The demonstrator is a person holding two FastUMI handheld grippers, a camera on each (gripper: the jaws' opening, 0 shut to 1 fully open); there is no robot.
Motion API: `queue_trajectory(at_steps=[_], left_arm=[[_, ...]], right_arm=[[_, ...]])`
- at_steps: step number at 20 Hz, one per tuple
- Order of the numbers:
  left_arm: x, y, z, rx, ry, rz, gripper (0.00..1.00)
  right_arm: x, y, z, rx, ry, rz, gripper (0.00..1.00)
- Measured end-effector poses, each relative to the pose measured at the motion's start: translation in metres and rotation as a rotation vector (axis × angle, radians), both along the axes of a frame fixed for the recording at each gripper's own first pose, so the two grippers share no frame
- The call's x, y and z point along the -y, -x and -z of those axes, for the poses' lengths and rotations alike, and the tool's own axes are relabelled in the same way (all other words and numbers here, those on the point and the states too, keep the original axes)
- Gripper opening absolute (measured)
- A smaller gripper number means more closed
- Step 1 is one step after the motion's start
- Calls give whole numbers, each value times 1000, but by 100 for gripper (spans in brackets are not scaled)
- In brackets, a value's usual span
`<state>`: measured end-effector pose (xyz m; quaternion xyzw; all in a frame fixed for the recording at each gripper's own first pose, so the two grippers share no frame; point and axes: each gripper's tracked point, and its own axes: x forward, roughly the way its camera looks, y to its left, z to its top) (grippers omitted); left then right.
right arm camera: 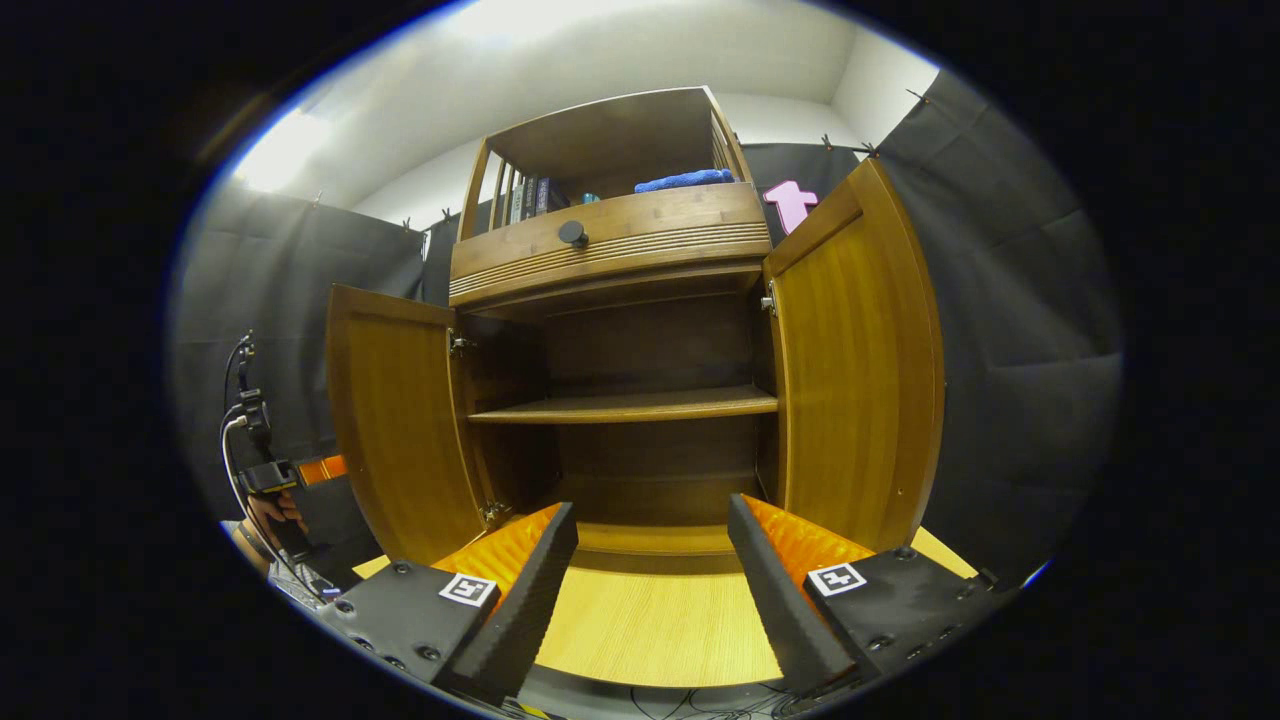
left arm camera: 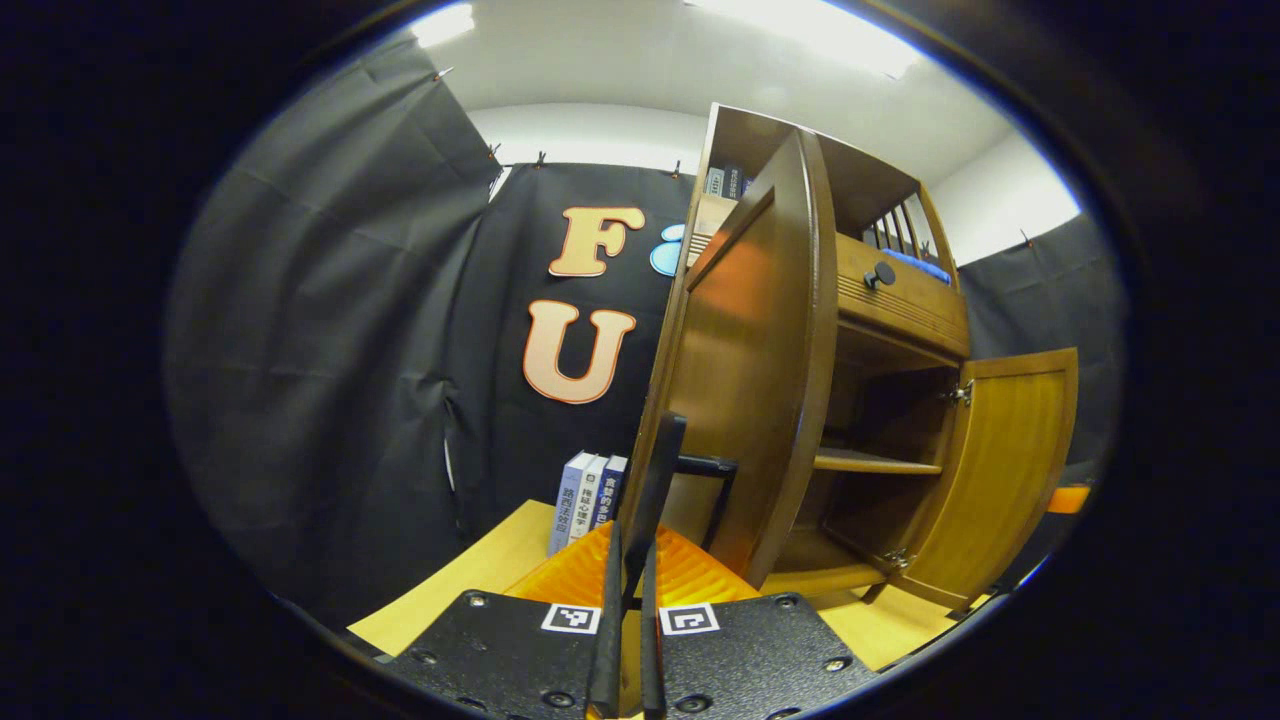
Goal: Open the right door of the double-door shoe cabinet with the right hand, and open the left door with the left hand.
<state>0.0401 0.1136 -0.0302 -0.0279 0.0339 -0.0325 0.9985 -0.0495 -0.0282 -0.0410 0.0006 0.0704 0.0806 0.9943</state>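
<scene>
Black cloth walls ring a pale wooden floor point(right arm camera: 650, 625) where the cabinet point(right arm camera: 610, 260) stands. Both its doors are swung out: the left door point(right arm camera: 395, 420) and the right door point(right arm camera: 860, 370), baring a shelf point(right arm camera: 625, 405) inside. In the left gripper view, the left gripper point(left arm camera: 631, 560) has its fingers pressed close on the left door's dark handle point(left arm camera: 655, 490). The right gripper point(right arm camera: 650, 540) hangs before the cabinet, fingers wide, holding nothing. Books point(left arm camera: 590, 500) stand beside the cabinet.
</scene>
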Motion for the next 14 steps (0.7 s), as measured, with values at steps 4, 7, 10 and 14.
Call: queue_trajectory(at_steps=[4,7,10,14], left_arm=[[-11,-3,-2,22,-130,66,12],[-25,-9,-4,21,-224,89,15],[-39,-14,-7,21,-190,152,14],[-42,-14,-6,0,-126,237,16]], right_arm=[[8,3,3,-9,-1,23,98],[10,6,4,-17,-4,30,98],[8,6,2,-18,-5,26,98],[-2,7,-9,-6,-10,2,98]])
